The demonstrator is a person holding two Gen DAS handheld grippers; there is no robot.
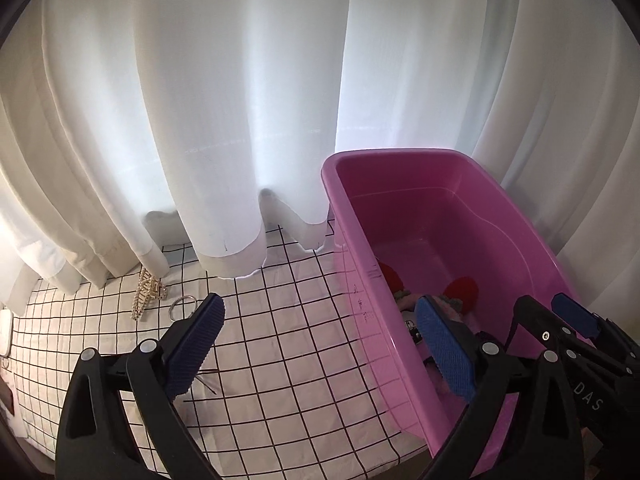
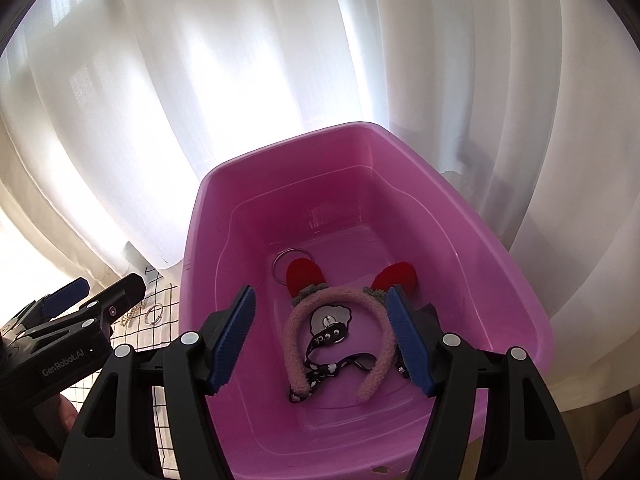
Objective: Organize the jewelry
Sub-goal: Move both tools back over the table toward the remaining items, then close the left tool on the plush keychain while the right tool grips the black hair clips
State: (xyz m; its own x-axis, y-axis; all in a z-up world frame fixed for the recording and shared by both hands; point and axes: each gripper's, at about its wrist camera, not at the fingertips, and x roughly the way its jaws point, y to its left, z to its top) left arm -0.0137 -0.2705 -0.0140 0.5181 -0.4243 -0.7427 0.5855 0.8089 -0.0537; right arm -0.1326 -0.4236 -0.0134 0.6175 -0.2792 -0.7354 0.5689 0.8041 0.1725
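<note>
A pink plastic tub [image 2: 500, 280] stands on a white checked cloth [image 1: 280, 340]. Inside it lie a fuzzy pink headband [image 2: 294, 336] with red ears, a black patterned strap [image 2: 324, 372] and a thin silver ring [image 2: 280, 264]. My right gripper [image 2: 320, 292] hangs open above the headband, touching nothing. My left gripper [image 1: 320, 304] is open wide with no item in it; it straddles the tub's left wall [image 1: 360, 280], one finger over the cloth and one inside. A gold chain piece [image 1: 146, 296] and a silver ring [image 1: 182, 306] lie on the cloth to its left.
White curtains [image 1: 240, 120] hang right behind the tub and brush the cloth. The right gripper [image 1: 538, 302] crowds the tub's near end beside my left one. A white object [image 1: 5, 332] sits at the cloth's far left edge. A person's hand [image 2: 68, 416] shows low left.
</note>
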